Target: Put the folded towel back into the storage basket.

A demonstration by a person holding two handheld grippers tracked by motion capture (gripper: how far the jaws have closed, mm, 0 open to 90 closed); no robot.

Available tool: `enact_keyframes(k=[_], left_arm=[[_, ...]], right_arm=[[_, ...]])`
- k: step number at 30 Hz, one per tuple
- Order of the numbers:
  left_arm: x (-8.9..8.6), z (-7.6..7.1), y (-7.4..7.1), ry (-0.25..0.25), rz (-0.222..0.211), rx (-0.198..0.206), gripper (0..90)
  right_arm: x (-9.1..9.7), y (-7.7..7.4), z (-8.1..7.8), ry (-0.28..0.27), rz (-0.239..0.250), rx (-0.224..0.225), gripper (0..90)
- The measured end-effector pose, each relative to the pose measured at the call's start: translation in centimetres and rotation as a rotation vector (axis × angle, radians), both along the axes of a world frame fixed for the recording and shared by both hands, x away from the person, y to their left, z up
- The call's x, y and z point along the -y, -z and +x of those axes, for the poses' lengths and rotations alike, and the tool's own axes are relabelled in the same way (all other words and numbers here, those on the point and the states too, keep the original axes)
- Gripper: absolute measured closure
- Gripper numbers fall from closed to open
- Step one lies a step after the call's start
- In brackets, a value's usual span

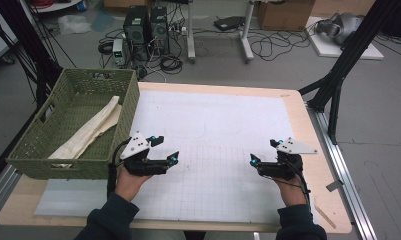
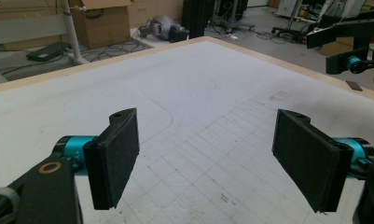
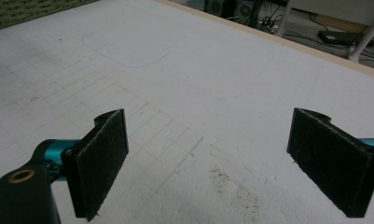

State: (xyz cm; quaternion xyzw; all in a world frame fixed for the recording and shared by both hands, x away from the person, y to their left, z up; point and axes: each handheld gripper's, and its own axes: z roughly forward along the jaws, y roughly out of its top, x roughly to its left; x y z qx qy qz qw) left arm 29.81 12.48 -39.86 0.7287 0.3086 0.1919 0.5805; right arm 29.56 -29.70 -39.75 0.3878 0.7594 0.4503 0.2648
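Folded cream cloth (image 1: 90, 131) lying inside the green basket (image 1: 114, 133), at about ten o'clock from the left gripper (image 1: 164, 149), just beside it and untouched. Both spread wide and empty, left and right gripper (image 1: 263, 151) alike, well apart over the white gridded mat (image 1: 218, 125) on the wooden table (image 1: 315, 165). Beyond at twelve o'clock, computer towers (image 1: 147, 25), cables and cardboard boxes (image 1: 285, 14) on grey floor; no readable writing.

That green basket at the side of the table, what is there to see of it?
The green basket is a rectangular, open-topped bin that looks like woven plastic, with a slot handle in its end walls. It stands upright on the table's left edge, beside the white gridded mat. Inside, a folded cream cloth lies along its length. The left gripper is close to its near right corner, not touching it.
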Motion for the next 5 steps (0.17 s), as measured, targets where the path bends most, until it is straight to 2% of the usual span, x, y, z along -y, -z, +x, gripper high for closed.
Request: enact_keyframes(k=[5], left_arm=[[0.07,0.08,0.05,0.002,-0.001,-0.002,23.3]], right_arm=[[0.13,0.07,-0.02,0.002,-0.002,0.002,11.7]])
